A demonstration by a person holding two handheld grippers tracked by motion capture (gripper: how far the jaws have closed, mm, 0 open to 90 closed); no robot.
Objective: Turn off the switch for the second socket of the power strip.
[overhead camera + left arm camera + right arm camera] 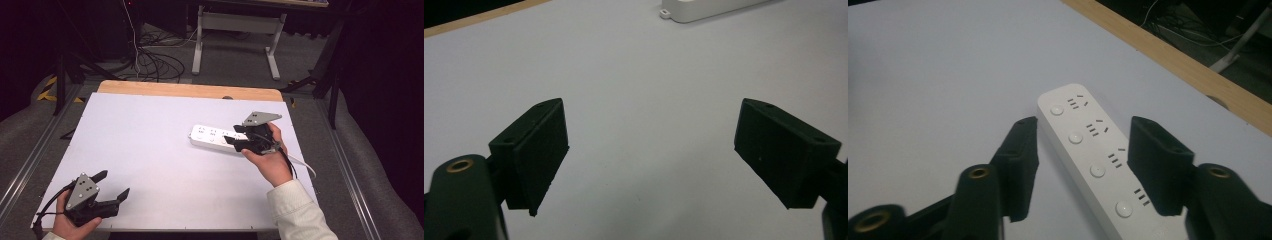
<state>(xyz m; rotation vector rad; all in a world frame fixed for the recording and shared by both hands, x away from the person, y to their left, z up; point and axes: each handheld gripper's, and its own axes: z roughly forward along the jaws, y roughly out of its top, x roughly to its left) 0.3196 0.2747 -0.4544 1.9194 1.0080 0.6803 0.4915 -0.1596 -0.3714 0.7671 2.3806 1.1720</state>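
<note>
The right hand (270, 160) reaches in from the bench's (150, 150) right edge, its gripper (235, 140) level over the power strip (215, 136) — jaws apart, straddling it without touching. The right gripper view shows four buttons. The left gripper (112, 186) rests near the front left corner, jaws wide.

I am working at a table (150, 150) with a pale lavender-white top and a wooden strip (190, 90) running along its far edge. A white power strip (212, 137) is lying flat on it, right of centre, its cord (302, 162) trailing toward the right edge.
</note>
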